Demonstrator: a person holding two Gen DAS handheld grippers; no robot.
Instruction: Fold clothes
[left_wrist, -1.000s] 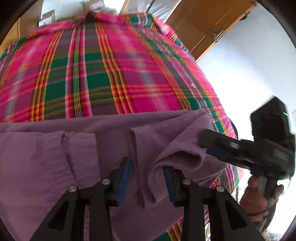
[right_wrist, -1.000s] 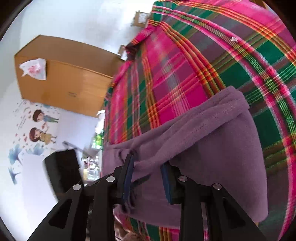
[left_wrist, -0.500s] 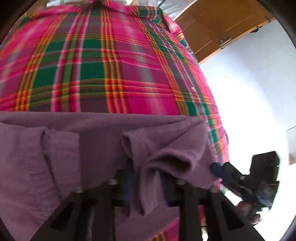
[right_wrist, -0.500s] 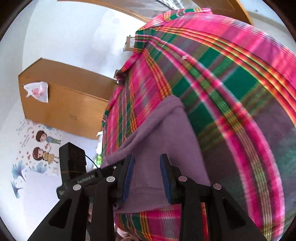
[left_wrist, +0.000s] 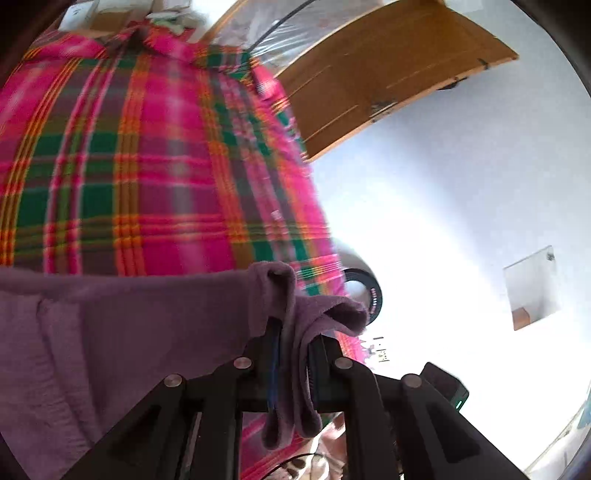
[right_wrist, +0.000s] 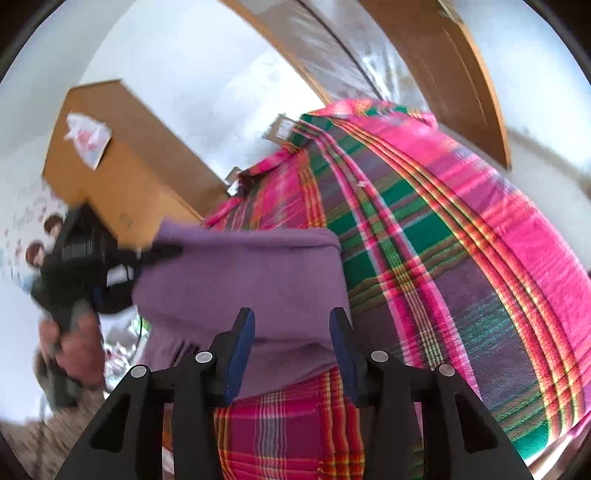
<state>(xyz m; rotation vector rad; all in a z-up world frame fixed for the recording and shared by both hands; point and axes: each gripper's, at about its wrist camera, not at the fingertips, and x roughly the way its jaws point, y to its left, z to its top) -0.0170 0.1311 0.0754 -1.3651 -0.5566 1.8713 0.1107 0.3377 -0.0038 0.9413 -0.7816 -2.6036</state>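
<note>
A purple garment (left_wrist: 147, 325) lies on a pink and green plaid cloth (left_wrist: 140, 177). My left gripper (left_wrist: 291, 354) is shut on a bunched edge of the purple garment, and folds hang down between its fingers. In the right wrist view the same purple garment (right_wrist: 251, 273) is lifted at its left corner by the left gripper (right_wrist: 162, 254), held by a hand (right_wrist: 77, 347). My right gripper (right_wrist: 291, 332) stands open just above the garment's near edge, with nothing pinched between its blue pads.
The plaid cloth (right_wrist: 443, 258) covers a bed-like surface that falls away at its edges. A wooden cabinet (right_wrist: 122, 162) with a plastic bag on it stands by the wall. A wooden door (left_wrist: 376, 77) is at the back. A dark round object (left_wrist: 365, 295) sits beyond the bed edge.
My left gripper has shut on the garment's edge and lifted it. The right gripper has let go of the garment, opened, and drawn back toward its near edge.
</note>
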